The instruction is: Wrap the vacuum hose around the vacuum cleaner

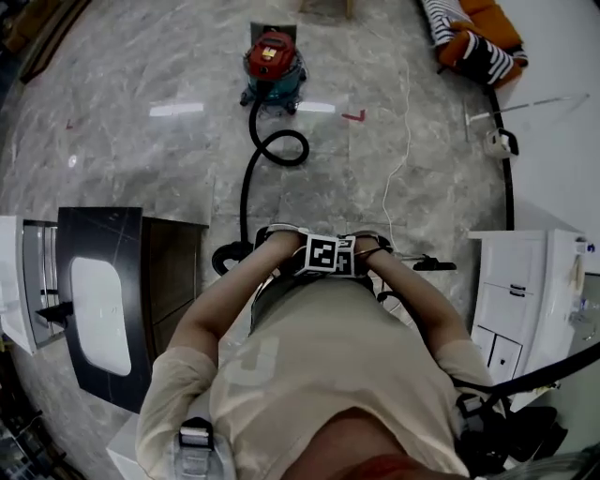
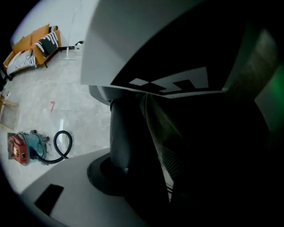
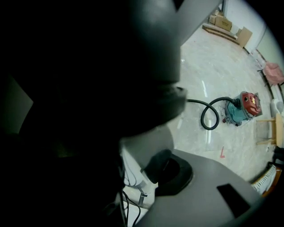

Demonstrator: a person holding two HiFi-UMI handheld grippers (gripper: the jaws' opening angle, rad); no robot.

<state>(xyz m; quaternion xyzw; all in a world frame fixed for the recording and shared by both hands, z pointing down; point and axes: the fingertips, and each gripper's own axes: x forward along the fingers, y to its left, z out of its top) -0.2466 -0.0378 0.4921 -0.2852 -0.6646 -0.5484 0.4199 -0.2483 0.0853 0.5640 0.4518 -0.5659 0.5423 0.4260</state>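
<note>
Head view puts the vacuum cleaner (image 1: pixel 273 61) at twelve o'clock on the floor (image 1: pixel 169 159), its hose (image 1: pixel 246 192) curling back toward six. Left gripper (image 2: pixel 151 150) jaws look parted, nothing seen between them. Right gripper (image 3: pixel 120 150) jaws sit in shadow, and I cannot tell their state. The hose is probably light and springy, so grasp it near its free end.

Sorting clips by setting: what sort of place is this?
Likely a staged home or showroom: marble-look floor, dark vanity with a white basin, orange sofa with striped cushions.
</note>
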